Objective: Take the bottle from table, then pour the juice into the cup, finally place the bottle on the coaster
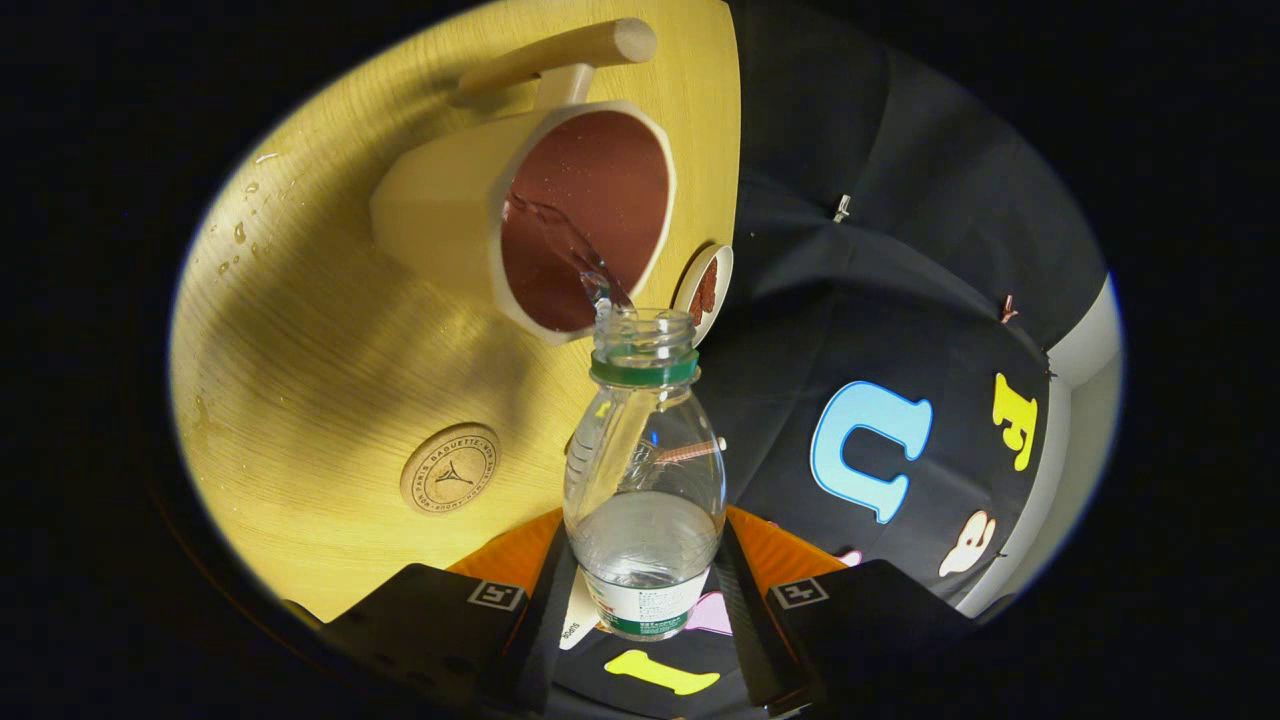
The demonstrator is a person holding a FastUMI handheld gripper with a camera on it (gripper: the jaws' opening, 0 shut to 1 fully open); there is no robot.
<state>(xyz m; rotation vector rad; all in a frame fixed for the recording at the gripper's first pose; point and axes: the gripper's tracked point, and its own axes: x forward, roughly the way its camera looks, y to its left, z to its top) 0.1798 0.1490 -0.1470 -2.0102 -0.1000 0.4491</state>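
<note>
Clear plastic bottle, green neck ring, was clamped by both jaws of the gripper, its base hidden between them. Clear liquid streamed into the cream, brown-lined handled cup ahead. Round wooden coaster lay apart on the yellow worktop.

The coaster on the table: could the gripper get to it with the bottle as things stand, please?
Probably yes. The coaster lies bare on the table, apart from the cup. The gripper, shut on the bottle, is mid-pour, so it must right the bottle first.

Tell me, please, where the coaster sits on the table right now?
In the gripper view, the round coaster lies flat on the wooden table, beside the bottle gripped between the fingers and nearer them than the cup.
</note>
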